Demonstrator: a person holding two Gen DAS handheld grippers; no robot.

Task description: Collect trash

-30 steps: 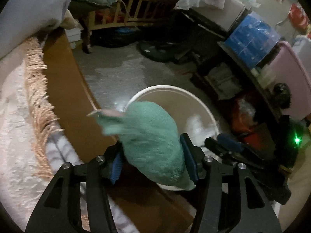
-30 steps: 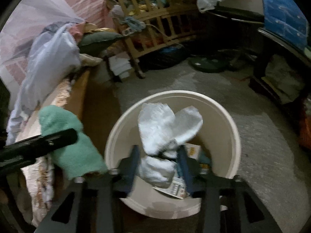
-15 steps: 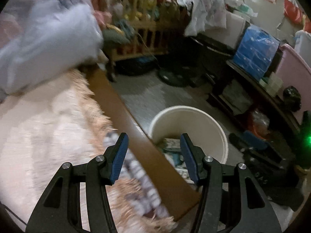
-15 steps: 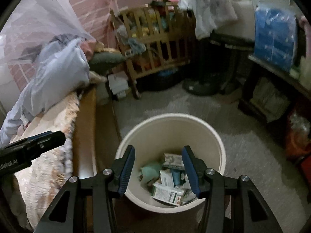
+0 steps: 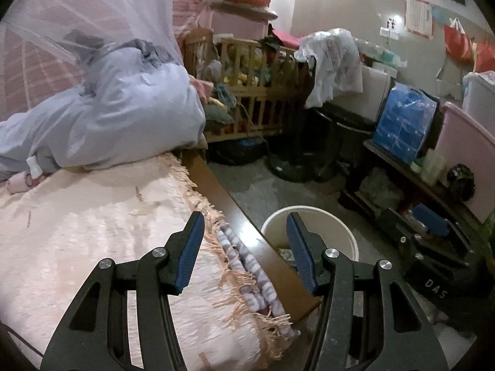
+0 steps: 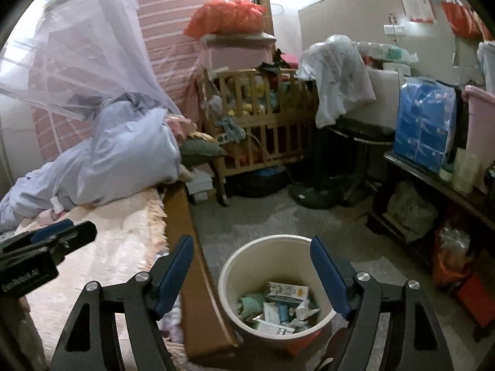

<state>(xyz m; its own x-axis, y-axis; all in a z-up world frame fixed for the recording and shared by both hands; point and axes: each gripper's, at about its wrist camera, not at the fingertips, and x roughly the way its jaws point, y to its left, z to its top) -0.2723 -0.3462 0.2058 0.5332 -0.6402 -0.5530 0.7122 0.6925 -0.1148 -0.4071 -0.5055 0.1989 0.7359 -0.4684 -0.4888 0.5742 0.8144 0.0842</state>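
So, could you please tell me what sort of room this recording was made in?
Most likely a cluttered bedroom at home: a bed with a fringed blanket and bundled duvet under a mosquito net, a wooden cot piled with things, and a waste bucket on the floor.

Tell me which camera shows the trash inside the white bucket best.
The right wrist view. It looks down into the white bucket, so the trash, boxes, crumpled paper and a green cloth, lies in plain sight. The left wrist view shows only the bucket's rim and a sliver of its inside, partly behind a gripper finger and the bed's edge.
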